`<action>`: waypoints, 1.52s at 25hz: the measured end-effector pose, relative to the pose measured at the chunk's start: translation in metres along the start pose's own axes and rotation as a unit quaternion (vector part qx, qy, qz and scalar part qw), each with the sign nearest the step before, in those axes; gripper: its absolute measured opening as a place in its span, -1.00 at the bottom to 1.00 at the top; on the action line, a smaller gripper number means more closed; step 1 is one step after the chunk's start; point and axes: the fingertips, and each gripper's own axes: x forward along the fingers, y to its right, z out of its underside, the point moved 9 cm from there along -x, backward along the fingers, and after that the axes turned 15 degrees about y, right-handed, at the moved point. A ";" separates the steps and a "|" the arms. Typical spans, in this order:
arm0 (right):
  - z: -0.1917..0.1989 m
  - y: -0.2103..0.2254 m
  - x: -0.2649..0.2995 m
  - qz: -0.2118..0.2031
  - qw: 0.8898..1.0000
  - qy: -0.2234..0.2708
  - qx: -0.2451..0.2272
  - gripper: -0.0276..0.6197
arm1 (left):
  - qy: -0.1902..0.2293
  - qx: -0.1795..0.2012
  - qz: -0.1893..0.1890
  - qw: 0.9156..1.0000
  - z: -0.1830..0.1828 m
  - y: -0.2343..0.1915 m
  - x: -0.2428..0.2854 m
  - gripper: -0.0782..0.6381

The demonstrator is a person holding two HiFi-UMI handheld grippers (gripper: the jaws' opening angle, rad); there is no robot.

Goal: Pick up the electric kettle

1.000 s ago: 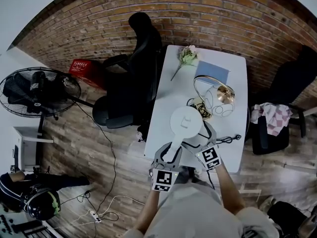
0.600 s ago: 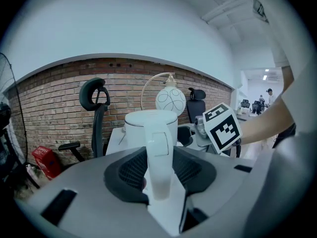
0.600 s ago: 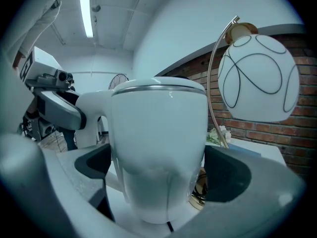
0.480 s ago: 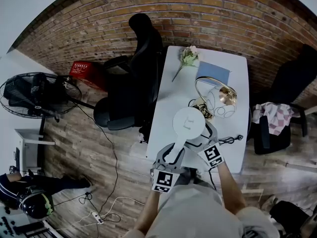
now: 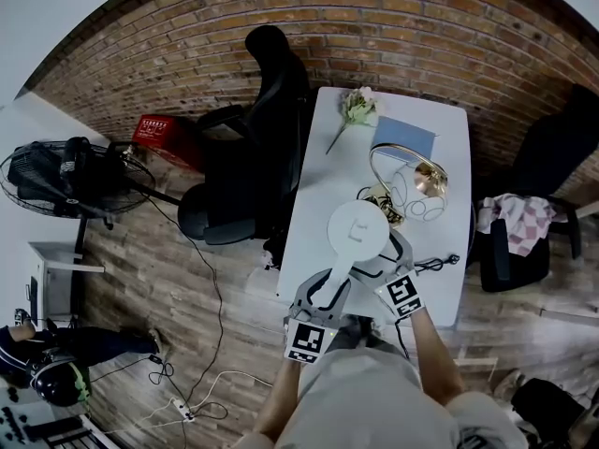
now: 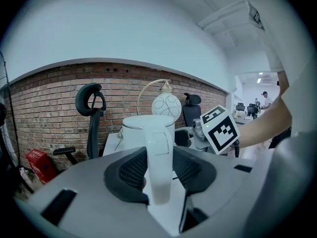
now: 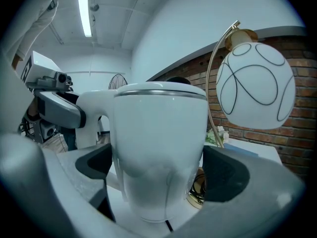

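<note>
The white electric kettle hangs over the near end of the white table, with its round lid facing up. My left gripper is shut on the kettle's handle, which stands upright between the dark pads. In the left gripper view the kettle's body sits behind the handle. My right gripper clasps the kettle from the right side. In the right gripper view the kettle body fills the gap between both pads of that gripper, and the pads touch its sides.
A globe lamp with a brass arc stands just behind the kettle, with cables beside it. A flower and a blue pad lie farther back. A black office chair is left of the table and a fan stands on the floor.
Both grippers keep their hold on the kettle. The kettle has barely shifted; only the head view has drifted a little.
</note>
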 end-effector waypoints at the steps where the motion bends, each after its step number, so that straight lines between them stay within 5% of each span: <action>1: -0.002 0.000 0.000 0.000 1.000 0.001 -0.002 0.84 | 0.003 0.000 0.000 1.000 -0.001 0.001 -0.001 -0.35; 18: -0.035 -0.011 -0.010 -0.031 0.999 0.027 -0.035 0.82 | 0.049 0.006 -0.023 0.999 -0.029 0.016 -0.021 -0.35; 38: -0.069 -0.063 -0.006 -0.129 0.989 0.052 -0.039 0.82 | 0.077 0.022 -0.134 0.988 -0.054 0.044 -0.083 -0.35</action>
